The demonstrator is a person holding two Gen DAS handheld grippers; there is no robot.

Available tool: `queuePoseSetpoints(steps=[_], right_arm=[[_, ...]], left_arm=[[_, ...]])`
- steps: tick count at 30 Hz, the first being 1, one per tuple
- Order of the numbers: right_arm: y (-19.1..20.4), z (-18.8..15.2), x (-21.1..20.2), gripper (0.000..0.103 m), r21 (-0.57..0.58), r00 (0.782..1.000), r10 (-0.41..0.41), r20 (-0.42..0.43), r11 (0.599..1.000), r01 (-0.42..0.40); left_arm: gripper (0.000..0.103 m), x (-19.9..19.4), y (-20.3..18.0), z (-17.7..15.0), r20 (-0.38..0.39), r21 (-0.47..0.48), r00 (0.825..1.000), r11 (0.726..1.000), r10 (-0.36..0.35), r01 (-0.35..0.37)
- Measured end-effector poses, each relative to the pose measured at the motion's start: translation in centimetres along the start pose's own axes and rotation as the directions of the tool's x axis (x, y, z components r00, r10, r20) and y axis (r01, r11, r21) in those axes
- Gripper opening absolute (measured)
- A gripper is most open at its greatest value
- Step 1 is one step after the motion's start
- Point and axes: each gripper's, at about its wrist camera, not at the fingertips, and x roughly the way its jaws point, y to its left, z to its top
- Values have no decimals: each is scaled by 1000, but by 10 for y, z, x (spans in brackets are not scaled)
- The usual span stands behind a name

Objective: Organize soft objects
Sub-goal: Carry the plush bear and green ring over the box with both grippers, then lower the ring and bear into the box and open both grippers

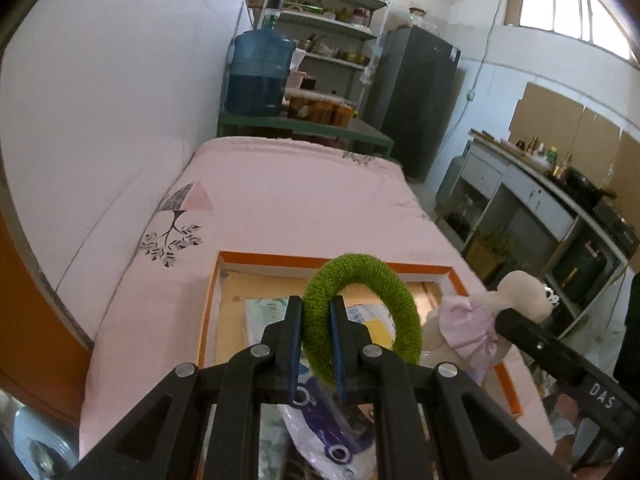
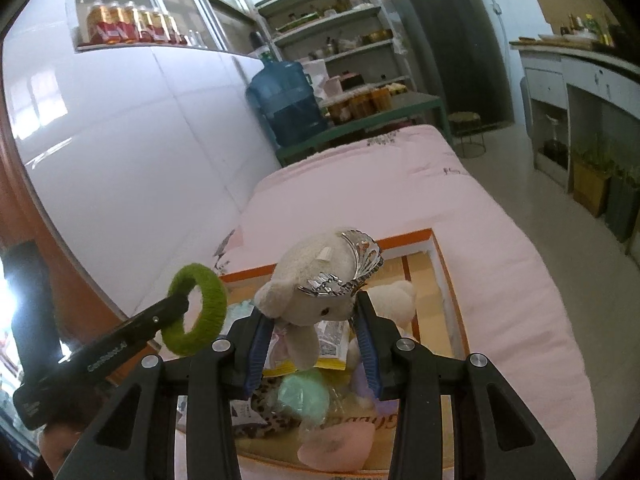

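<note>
Biggest thing in front of me is the bed (image 1: 288, 200) under its pink quilt, and sitting on it is the orange-rimmed box (image 1: 212, 280), which looks like the collecting spot for the soft things: packets, a leopard-print pouch and a pale green puff (image 2: 304, 396) already lie inside. Over the box, my right gripper (image 2: 312, 328) has the cream teddy bear (image 2: 308, 288) with its silver tiara, jaws about half spread and pressing on the bear's body from both sides, head up between them; I'd guess that mid-body hold keeps the floppy toy from swinging. A second cream plush (image 2: 394, 300) sits just behind it in the box. Smaller still, my left gripper (image 1: 316, 344) pinches the green fuzzy ring (image 1: 360, 312), jaws nearly together on one side of the loop, so the rest of the ring stands up clear in front of the camera. Both loads hang above the box's near half, side by side but not touching. Next, I reckon, comes lowering each into a free patch, minding the rim.
</note>
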Motion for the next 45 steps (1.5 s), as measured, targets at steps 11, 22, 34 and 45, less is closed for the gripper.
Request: queuePoseSetpoints(steps=[11,22,34,45], right_arm=[[-11,2,16,41,39,999,33,-7,999,-33],[-34,-11,44,47,151,997,54,-59,988,-45],[-31,-20,43,56,131,995,45,-88,991,-34],[-28,-20,38,67,104,996,18,-92,995,-9]], left_arm=[[14,25,3,4,-29,27,998,999,48,-47],[14,64,8,-7,-162,24,985,998,55,-51],[21,67,11,-11,-188,29,981,998,53,-48],[57,56,10,-13,-160,22,986,999,39,-36]])
